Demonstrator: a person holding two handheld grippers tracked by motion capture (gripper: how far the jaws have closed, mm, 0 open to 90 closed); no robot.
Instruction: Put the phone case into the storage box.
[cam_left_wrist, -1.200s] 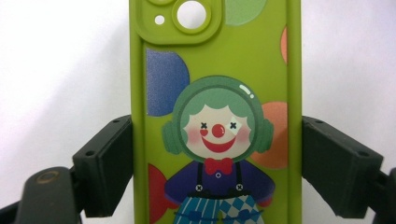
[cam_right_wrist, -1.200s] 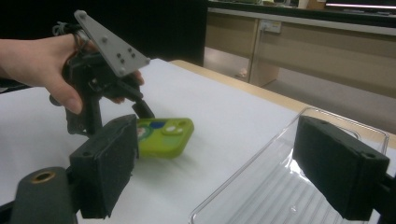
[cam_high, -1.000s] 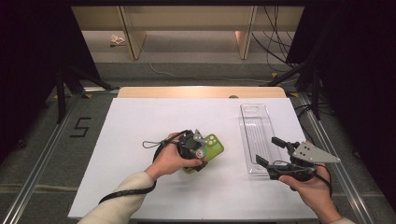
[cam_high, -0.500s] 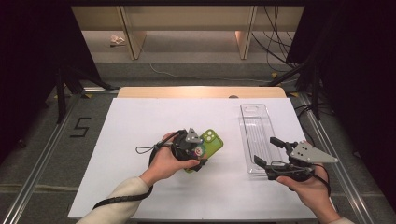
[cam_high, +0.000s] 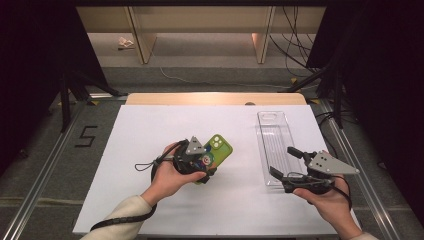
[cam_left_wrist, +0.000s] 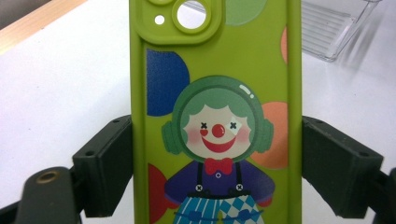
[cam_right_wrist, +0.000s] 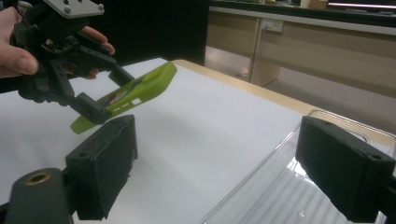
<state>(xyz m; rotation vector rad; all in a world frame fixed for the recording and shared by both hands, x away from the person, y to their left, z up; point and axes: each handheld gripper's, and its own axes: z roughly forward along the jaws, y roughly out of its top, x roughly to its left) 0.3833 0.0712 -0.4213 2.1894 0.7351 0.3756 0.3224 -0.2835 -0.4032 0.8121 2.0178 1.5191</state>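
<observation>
The green phone case (cam_high: 218, 150) sits a little left of the table's middle, gripped across its width by the left gripper (cam_high: 200, 167), whose jaws press on both long edges. In the right gripper view the case (cam_right_wrist: 135, 91) is lifted clear of the white table (cam_high: 150, 130) and tilted, far end higher. In the left gripper view its back faces up, printed with a clown, camera cutout at 12 o'clock (cam_left_wrist: 217, 107).

At about 3 o'clock from the case, well apart, lies a clear tray (cam_high: 272, 137), long side running toward 12 o'clock. The right gripper (cam_high: 287, 162) hovers at the tray's near end, jaws wide apart and holding nothing, one on each side of the tray's corner (cam_right_wrist: 289, 186).
</observation>
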